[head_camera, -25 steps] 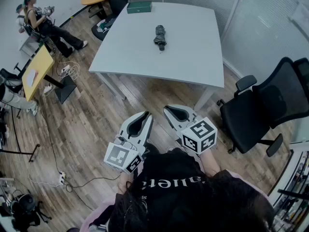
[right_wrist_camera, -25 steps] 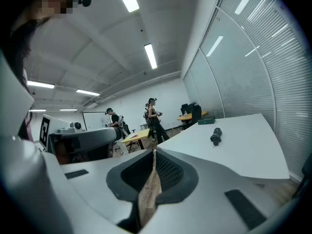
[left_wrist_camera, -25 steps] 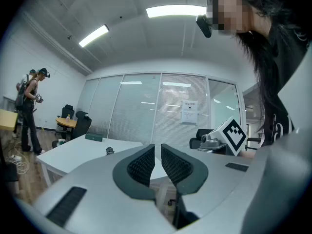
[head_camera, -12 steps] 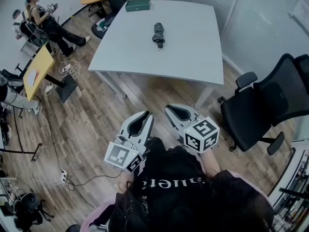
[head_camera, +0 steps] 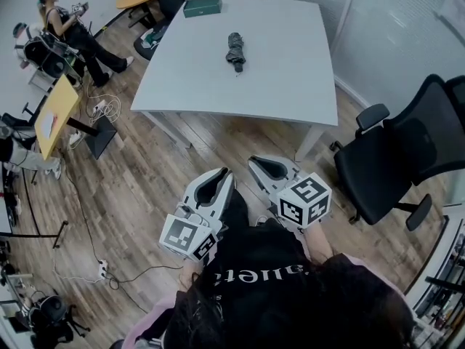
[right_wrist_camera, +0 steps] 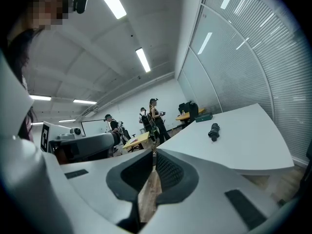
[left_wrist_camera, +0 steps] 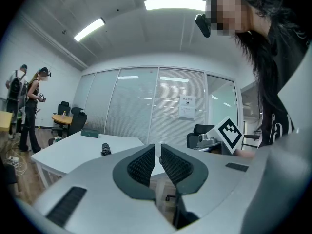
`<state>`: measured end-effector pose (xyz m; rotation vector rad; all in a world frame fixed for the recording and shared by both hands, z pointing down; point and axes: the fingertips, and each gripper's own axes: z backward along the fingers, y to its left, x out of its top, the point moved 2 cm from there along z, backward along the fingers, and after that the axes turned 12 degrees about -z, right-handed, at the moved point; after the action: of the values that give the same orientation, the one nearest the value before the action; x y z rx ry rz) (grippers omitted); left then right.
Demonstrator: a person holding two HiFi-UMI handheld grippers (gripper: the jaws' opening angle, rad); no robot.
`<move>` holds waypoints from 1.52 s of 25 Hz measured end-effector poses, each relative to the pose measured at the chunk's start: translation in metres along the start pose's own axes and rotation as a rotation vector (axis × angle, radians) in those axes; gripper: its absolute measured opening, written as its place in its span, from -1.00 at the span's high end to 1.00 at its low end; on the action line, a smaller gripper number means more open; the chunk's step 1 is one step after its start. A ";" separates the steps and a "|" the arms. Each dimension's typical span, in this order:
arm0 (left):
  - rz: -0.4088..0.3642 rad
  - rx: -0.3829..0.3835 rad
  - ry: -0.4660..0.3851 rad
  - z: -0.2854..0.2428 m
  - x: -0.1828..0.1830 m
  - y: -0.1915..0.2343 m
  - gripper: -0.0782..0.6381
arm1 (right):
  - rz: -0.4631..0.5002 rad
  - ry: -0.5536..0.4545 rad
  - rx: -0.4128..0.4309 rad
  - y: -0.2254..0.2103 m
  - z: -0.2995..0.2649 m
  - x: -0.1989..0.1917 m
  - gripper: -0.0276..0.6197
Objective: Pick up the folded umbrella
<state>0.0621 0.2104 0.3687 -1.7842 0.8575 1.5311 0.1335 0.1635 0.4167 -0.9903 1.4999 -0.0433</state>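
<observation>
The folded umbrella [head_camera: 235, 49] is a short dark bundle lying on the white table [head_camera: 290, 71], far ahead of both grippers. It also shows small in the left gripper view [left_wrist_camera: 106, 149] and the right gripper view [right_wrist_camera: 213, 130]. My left gripper [head_camera: 222, 173] and right gripper [head_camera: 260, 164] are held side by side over the wooden floor, close to my body and short of the table's near edge. Both point toward the table. The left gripper [left_wrist_camera: 157, 147] is shut with nothing between its pads, and so is the right gripper [right_wrist_camera: 154, 153].
A green box [head_camera: 202, 6] lies at the table's far edge. A black office chair [head_camera: 407, 158] stands to the right of the table. A yellow desk [head_camera: 54, 107], cables and a person [head_camera: 69, 31] are at the left. Glass walls with blinds lie behind the table.
The table and umbrella sit slightly higher in the head view. Both grippers keep their place and stay shut. The person at the back left has shifted a little.
</observation>
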 end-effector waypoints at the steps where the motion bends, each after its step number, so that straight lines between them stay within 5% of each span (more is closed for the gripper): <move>1: 0.001 0.000 0.000 -0.002 -0.002 0.003 0.62 | -0.001 0.001 0.001 -0.003 -0.004 0.001 0.81; 9: 0.032 0.001 -0.003 -0.018 -0.014 0.058 0.62 | -0.031 0.022 -0.015 -0.021 -0.056 0.014 0.81; 23: 0.051 -0.053 -0.022 -0.075 -0.016 0.227 0.62 | -0.057 0.051 -0.104 -0.058 -0.204 0.073 0.81; 38: 0.042 -0.163 -0.010 -0.121 -0.021 0.327 0.62 | -0.095 0.022 -0.195 -0.089 -0.298 0.118 0.81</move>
<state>-0.1336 -0.0786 0.3892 -1.8828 0.7896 1.6776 -0.0482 -0.1144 0.4395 -1.2213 1.4967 0.0248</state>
